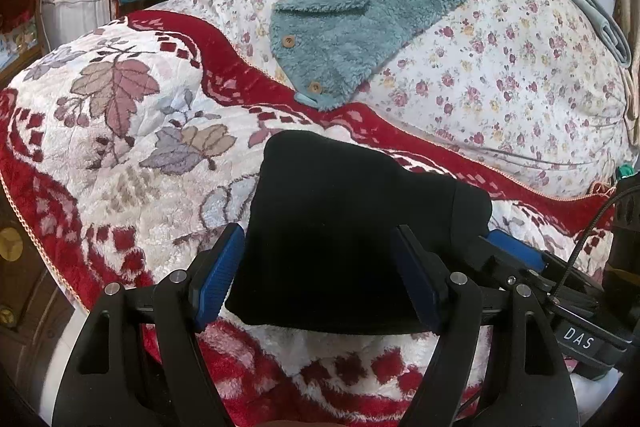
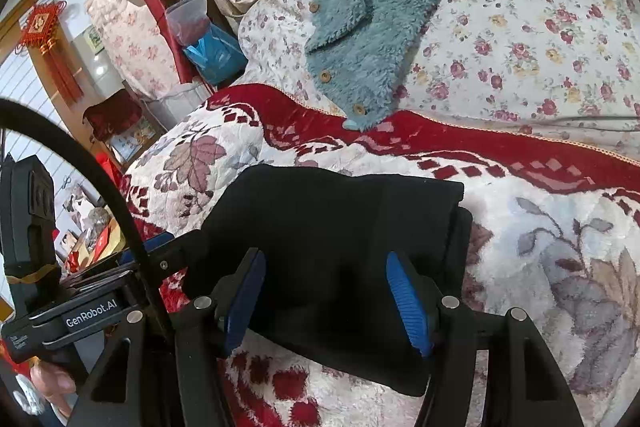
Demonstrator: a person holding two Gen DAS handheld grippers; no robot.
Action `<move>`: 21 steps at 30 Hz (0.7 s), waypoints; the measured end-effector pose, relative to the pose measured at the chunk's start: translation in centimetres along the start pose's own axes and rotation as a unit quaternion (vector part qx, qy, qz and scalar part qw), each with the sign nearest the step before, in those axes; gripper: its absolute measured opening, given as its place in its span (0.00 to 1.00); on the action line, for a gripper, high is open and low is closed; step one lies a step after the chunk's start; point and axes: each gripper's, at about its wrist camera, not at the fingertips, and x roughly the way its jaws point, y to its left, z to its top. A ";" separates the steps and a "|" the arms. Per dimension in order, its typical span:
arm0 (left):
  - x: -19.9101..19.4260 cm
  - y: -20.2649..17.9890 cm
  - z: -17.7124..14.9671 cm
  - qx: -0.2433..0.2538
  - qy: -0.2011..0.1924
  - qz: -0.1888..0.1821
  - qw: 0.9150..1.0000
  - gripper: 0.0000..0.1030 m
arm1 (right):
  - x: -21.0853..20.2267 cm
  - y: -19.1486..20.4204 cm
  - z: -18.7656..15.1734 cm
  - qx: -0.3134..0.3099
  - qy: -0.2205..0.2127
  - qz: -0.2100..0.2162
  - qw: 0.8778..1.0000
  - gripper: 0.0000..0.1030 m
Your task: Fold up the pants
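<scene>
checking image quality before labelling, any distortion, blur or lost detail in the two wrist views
Left wrist view: strong fisheye bending with dark corners, sharp focus, black pants so dark that no folds read. Right wrist view: same bending, a blue pad of the right gripper crisp, small glare spots through the doorway at the left, teal fleece garment clear.

My left gripper (image 1: pixel 318 277) is a black plastic frame with two broad angled arms cut through by long slots, silver round screw heads at the pivots, and dark blue ribbed pads on its fingers (image 1: pixel 218 277). My right gripper (image 2: pixel 326 301) is built the same, its blue pads (image 2: pixel 408 303) brighter and finely ridged. From the right wrist view the left unit's black body carries white "GenRobot.AI" lettering and a thick black cable arcs past it, while the left wrist view shows "DAS" in white on the right unit and a thin braided black cable.
</scene>
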 end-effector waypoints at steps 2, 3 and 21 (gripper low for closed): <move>0.0 0.1 0.1 -0.001 0.000 0.000 1.000 0.74 | 0.1 0.0 0.0 0.000 0.000 0.000 1.000 0.59; 0.0 0.0 0.0 -0.001 0.000 0.000 1.000 0.74 | 0.1 0.1 0.1 0.000 0.000 0.000 1.000 0.59; -0.4 -0.1 0.2 0.026 -0.024 0.005 0.999 0.74 | 0.1 0.3 -0.1 0.002 -0.001 0.002 1.000 0.60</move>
